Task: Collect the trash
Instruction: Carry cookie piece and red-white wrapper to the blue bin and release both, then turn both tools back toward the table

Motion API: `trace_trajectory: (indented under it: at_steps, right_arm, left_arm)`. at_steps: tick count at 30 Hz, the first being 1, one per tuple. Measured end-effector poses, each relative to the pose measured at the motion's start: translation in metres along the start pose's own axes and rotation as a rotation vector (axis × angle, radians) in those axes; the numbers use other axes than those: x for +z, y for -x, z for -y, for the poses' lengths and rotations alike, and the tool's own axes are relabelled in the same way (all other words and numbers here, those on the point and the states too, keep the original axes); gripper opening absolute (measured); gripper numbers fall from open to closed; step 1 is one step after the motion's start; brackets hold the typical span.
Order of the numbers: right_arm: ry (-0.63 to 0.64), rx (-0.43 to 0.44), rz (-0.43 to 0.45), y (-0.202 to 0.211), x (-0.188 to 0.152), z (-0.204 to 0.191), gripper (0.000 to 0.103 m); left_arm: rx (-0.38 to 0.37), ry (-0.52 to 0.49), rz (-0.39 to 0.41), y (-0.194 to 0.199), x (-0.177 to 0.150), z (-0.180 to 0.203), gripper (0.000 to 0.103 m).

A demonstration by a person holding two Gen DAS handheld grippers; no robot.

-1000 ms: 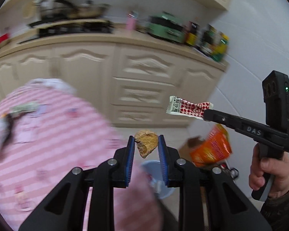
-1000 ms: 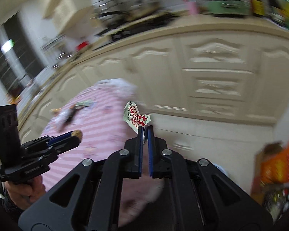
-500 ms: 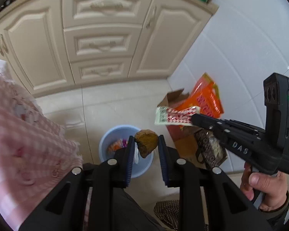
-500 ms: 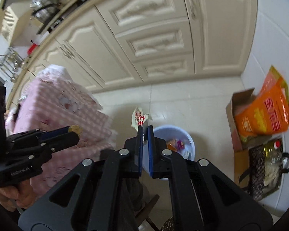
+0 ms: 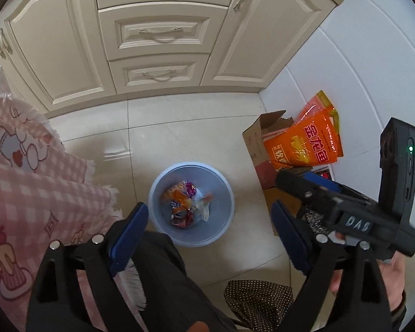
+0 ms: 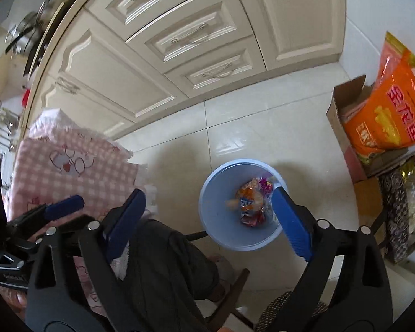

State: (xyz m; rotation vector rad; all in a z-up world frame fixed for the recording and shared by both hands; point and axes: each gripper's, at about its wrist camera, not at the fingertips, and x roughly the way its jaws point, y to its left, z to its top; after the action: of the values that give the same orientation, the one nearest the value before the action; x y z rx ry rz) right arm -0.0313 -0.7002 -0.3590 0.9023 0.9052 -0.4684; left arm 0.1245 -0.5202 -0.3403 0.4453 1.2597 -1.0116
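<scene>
The right gripper (image 6: pixel 209 210) points steeply down at the floor (image 6: pixel 262 116). Its jaws are opening and stand wide apart, with nothing between the blue pads (image 6: pixel 290 221). A blue bin (image 6: pixel 207 210) stands on the floor below, partly behind the right-hand pad. Wrappers (image 6: pixel 251 202) lie in the bin; a blurred tan piece (image 6: pixel 231 203) shows beside them. The left gripper (image 6: pixel 55 213) is at the left edge of the view, over a pink checked cloth (image 6: pixel 69 166). Cream cabinets (image 6: pixel 179 41) line the far edge of the floor. At the right edge, an orange bag (image 6: pixel 395 110) stands in a cardboard box (image 6: pixel 343 116). A dark trouser leg (image 6: pixel 166 262) shows between the pads.
</scene>
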Motion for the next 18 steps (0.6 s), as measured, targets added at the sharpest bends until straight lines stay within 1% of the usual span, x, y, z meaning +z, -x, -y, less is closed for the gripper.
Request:
trace_trajectory:
  at_steps: [3, 8, 15, 18]
  right_arm:
    - [-0.005, -0.027, 0.003, 0.002, 0.001, 0.0, 0.097]
    - [0.0, -0.039, 0.031, 0.013, 0.003, -0.007, 0.097]
    - [0.034, -0.041, 0.075, 0.039, 0.008, -0.031, 0.097]
    - [0.054, -0.036, 0.103, 0.054, 0.012, -0.046, 0.097]
  left_arm:
    - [0.009, -0.001, 0.022, 0.008, 0.001, -0.001, 0.088]
    - [0.014, -0.001, 0.073, 0.029, 0.002, -0.001, 0.089]
    - [-0.001, 0.004, 0.14, 0.064, 0.0, -0.003, 0.09]
    - [-0.012, 0.003, 0.185, 0.087, -0.002, -0.004, 0.09]
